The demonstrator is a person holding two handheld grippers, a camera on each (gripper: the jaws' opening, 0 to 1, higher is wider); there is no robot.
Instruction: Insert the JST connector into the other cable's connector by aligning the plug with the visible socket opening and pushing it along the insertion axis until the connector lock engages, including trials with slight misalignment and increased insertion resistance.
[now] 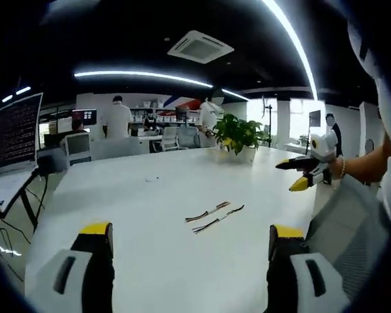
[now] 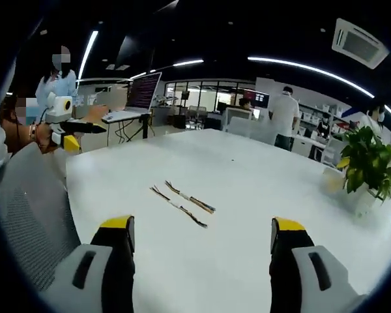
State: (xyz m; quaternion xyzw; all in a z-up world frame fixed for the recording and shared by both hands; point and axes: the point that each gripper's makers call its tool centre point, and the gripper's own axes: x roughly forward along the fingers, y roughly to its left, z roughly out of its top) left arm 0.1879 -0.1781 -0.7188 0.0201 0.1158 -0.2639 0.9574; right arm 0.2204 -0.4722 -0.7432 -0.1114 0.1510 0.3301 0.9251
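Big white table [image 1: 117,195] takes up most of both views, office behind it w/ people standing around, a laptop [image 2: 141,92] on a stand at one end and a potted plant [image 1: 238,135] at the other. Another person at the table edge is holding their own yellow-tipped gripper tool [image 1: 306,171], prob not part of this trial.

Task stuff: the two cables [image 1: 215,216] lie side by side near the middle of the table, roughly parallel, close but apart as far as I can tell. Same pair in the right gripper view [image 2: 181,202]. Connector ends are way too small to make out, so can't say which end is plug and which is socket.

Left gripper [image 1: 190,240] has its jaws spread wide, nothing between them, hanging above the table short of the cables. Right gripper [image 2: 203,232] same deal, jaws apart, empty.

So imo we're at the very start, nothing picked up yet. How to do it well: grab each cable right behind its connector housing, not mid-wire, or it'll flop when you push. Get one connector per gripper, bring them nose to nose, check socket opening faces the plug and keying matches b4 pushing. Push straight along the axis; if it binds, back off and re-square rather than forcing it.
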